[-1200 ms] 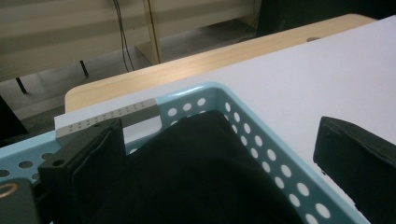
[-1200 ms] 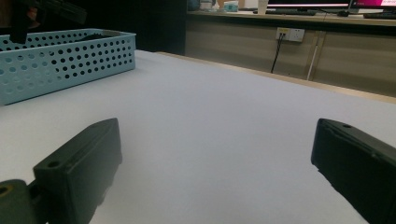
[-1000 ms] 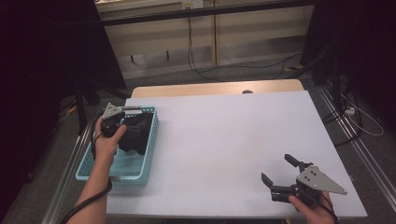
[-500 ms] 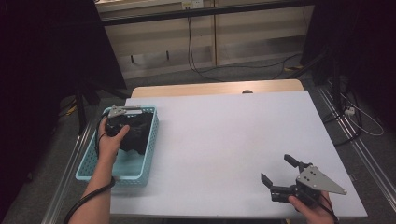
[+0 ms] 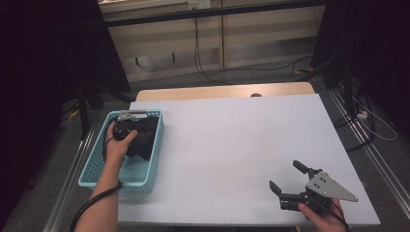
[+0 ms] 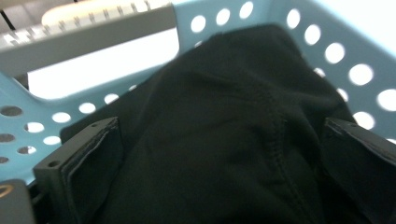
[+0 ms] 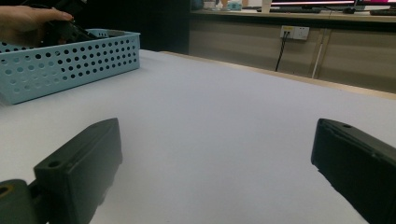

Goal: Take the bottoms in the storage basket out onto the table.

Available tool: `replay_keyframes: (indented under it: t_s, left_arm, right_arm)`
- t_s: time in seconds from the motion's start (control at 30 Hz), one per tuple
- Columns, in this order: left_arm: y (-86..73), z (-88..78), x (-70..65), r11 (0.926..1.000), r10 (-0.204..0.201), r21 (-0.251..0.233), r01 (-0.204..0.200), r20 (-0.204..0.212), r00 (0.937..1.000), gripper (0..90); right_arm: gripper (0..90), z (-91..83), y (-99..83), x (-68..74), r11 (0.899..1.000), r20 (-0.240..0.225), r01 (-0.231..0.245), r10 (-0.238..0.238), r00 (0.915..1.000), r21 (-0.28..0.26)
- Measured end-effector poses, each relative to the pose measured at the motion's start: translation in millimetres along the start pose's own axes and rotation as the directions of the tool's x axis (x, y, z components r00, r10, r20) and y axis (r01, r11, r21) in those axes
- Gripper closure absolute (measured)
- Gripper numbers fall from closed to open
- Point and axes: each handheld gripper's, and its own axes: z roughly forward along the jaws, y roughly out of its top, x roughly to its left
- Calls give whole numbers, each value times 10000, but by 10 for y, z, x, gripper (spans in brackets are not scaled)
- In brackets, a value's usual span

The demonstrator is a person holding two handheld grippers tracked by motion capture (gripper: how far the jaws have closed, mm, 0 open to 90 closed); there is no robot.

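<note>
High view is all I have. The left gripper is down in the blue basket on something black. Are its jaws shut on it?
Observer: No. In the left gripper view the left gripper has its jaws wide apart, with the black cloth bulging between them.
Operator: Is it really cloth?
Observer: Yes, a stitched seam runs down it.
Operator: And the right gripper?
Observer: The right gripper is open over the bare white table, facing the blue basket.

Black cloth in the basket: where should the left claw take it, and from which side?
Probably the raised fold with the seam, from above: the cloth bunches up there between the open left claw jaws, and the basket walls block its sides.
</note>
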Motion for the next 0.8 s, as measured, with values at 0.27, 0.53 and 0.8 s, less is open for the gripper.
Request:
replay_keyframes:
  t_s: [0.27,0.53,0.8]
  left_arm:
    - [-28,105,33,9986,97,528,-93,-68,9999,0]
    - [-109,165,66,9978,-130,652,119,176,9998,0]
    - [-103,187,46,9946,-354,987,335,172,9992,0]
  right_arm:
    - [9,-1,-4,-9,10000,19,-40,40,10000,-8]
    - [9,-9,-7,-3,10000,-65,-79,79,9999,-19]
    - [10,14,-13,-13,9999,-80,-160,160,9998,49]
